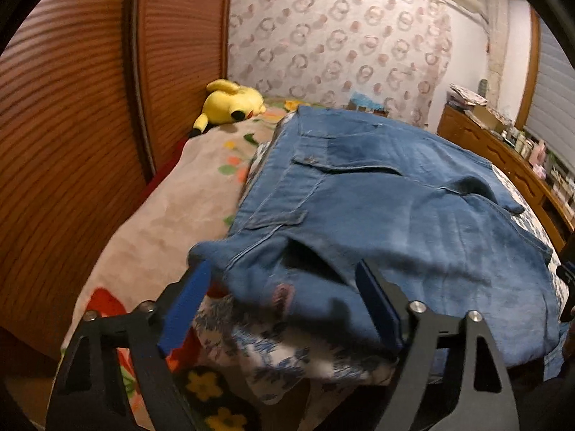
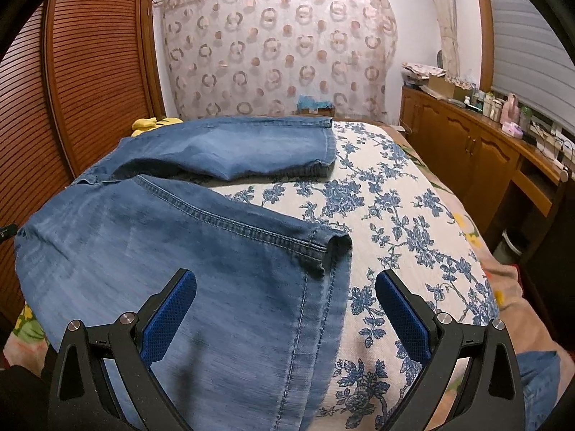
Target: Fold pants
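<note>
Left wrist view: jeans (image 1: 377, 194) are being shown spread on a floral bedspread (image 1: 287, 355), waist corner bunched between the parted, non-gripping pads of the left gripper (image 1: 284, 298). Right wrist view: the right gripper (image 2: 285, 309) is being held wide open over a leg hem, nothing gripped.

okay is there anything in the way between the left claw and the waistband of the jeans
Nothing visible. The left claw is open, with the waist corner of the jeans bunched between its pads on the floral bedspread. The yellow plush toy lies far off by the wardrobe.
</note>
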{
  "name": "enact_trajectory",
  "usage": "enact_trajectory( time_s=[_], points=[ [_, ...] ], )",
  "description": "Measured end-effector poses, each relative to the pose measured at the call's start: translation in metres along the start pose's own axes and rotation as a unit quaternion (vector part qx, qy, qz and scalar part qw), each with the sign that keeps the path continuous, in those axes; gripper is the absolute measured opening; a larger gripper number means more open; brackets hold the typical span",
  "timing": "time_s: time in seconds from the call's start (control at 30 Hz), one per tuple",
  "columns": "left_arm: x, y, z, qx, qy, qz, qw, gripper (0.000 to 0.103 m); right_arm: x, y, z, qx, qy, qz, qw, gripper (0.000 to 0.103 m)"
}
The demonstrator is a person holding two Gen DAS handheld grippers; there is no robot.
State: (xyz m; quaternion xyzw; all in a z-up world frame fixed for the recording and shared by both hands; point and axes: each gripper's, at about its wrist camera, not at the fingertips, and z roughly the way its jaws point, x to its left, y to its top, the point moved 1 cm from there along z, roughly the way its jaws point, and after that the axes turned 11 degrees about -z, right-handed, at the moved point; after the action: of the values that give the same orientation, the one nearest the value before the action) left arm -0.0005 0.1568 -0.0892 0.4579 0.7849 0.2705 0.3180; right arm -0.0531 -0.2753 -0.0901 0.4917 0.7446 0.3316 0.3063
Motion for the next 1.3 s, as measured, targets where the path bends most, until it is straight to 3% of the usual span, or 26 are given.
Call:
enact_trajectory(
  time_s=[0.17, 0.37, 0.5, 0.6, 0.63, 0.7, 1.0, 1.3],
  points=[
    [0.012, -0.005, 0.008, 0.017, -0.007, -0.027, 0.9995, 0.065, 0.0, -0.006, -0.004, 0.006, 0.0, -0.004, 1.0, 0.1],
    [0.018, -0.01, 0.022, 0.033, -0.011, -0.051, 0.9981, 0.064, -0.003, -0.01, -0.006, 0.018, 0.001, 0.0, 1.0, 0.1],
    [0.02, -0.009, 0.022, 0.028, -0.006, -0.055, 0.9981, 0.04, -0.005, -0.01, -0.007, 0.026, 0.003, 0.0, 1.0, 0.1],
    [0.017, -0.003, 0.008, -0.002, -0.02, -0.057, 0.9982, 0.025, -0.006, -0.01, -0.01, 0.027, 0.005, 0.001, 1.0, 0.1],
    [0.014, 0.0, 0.003, -0.011, -0.017, -0.05, 0.9985, 0.015, -0.006, -0.01, -0.011, 0.026, 0.006, 0.002, 1.0, 0.1],
    [0.009, 0.006, 0.0, -0.021, -0.018, -0.041, 0.9988, 0.011, -0.005, -0.009, -0.012, 0.025, 0.009, 0.002, 1.0, 0.1],
    [-0.034, 0.044, -0.018, -0.059, -0.072, 0.012, 0.9955, 0.006, 0.0, 0.013, -0.012, 0.002, 0.029, -0.002, 1.0, 0.1],
    [-0.111, 0.115, -0.014, -0.117, -0.1, 0.093, 0.9838, 0.006, 0.008, 0.043, -0.015, -0.029, 0.048, -0.021, 0.998, 0.1]
  ],
)
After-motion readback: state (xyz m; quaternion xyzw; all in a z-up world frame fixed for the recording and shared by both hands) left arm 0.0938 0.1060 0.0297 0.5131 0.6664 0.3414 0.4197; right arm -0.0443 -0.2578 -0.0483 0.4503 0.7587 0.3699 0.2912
